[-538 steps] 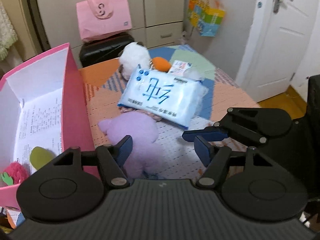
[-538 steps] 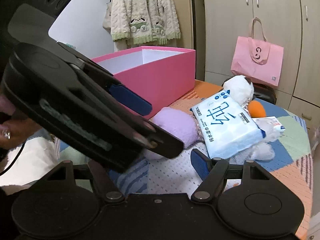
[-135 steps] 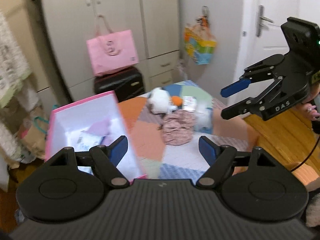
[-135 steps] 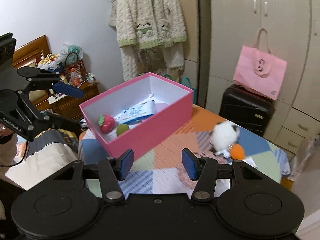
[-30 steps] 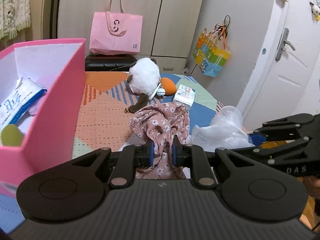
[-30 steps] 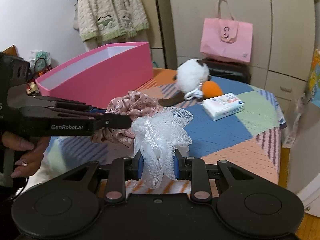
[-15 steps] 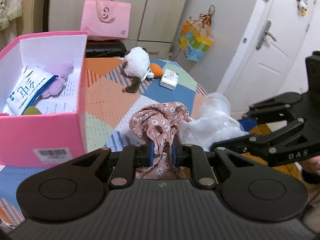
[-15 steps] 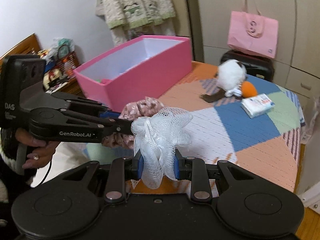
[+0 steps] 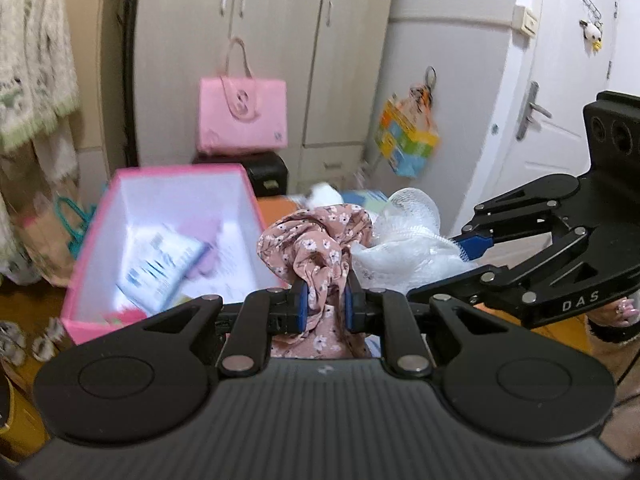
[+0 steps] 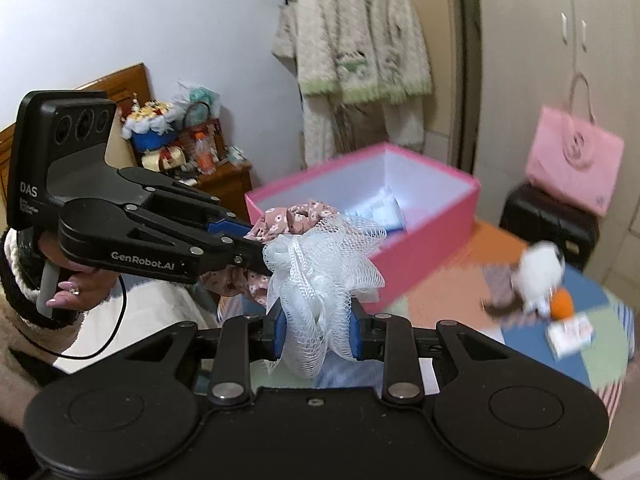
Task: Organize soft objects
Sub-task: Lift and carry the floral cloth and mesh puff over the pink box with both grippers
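Now we pinch the floral cloth (image 9: 316, 248) in our left fingers (image 9: 301, 305) and the mesh sponge (image 10: 324, 276) in our right fingers (image 10: 280, 334), which are easing apart.

Pink tote bag (image 9: 242, 114) atop black suitcase (image 9: 267, 170); knit cardigan (image 10: 362, 46) hanging.

Patchwork-covered table (image 10: 448, 292) bears pink box (image 10: 424, 232), white plush (image 10: 540, 272)
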Demonstrator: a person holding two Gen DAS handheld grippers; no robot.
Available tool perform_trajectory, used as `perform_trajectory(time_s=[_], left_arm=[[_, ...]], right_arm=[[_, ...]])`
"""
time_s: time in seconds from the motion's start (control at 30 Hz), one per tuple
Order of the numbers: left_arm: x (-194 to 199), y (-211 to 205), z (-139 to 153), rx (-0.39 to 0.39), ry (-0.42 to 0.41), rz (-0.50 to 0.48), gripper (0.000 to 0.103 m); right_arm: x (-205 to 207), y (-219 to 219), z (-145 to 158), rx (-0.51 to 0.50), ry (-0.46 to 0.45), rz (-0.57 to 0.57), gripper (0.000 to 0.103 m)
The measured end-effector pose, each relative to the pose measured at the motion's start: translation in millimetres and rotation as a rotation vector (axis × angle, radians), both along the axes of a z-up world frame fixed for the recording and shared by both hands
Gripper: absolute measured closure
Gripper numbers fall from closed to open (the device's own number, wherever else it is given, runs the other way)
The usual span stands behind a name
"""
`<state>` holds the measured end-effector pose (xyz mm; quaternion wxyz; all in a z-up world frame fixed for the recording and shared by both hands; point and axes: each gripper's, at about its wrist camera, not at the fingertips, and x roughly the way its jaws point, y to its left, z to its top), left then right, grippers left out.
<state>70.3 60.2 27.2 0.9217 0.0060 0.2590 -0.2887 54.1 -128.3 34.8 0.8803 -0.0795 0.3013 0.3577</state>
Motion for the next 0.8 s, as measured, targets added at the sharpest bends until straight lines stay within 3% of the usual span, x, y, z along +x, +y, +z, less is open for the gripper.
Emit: perform_trajectory(time_s=[0.2,0.33,0.57,0.8], left_arm=[[12.1,26.1,21.5,-0.032,-0.089,0.074,0.087],[37.3,38.0,26.3,-0.047,-0.08,0.097,0.087],[107.3,51.4,-3.1,-0.056,0.064,0.115,0.087],[169.2,38.0,-45.0,0.08,0.208,0.117,0.087]], right_arm=[[30.4,35.8,27.6,0.018,-0.004,0.041,0.068],[49.0,55.8,39.4,-0.014,-0.031,0.056,0.067],[105.9,74.5,17.2,-0.061,0.037,0.025,0.067],[155.5,99.6,-32.3,-0.241,0.072,-0.05,0.066]])
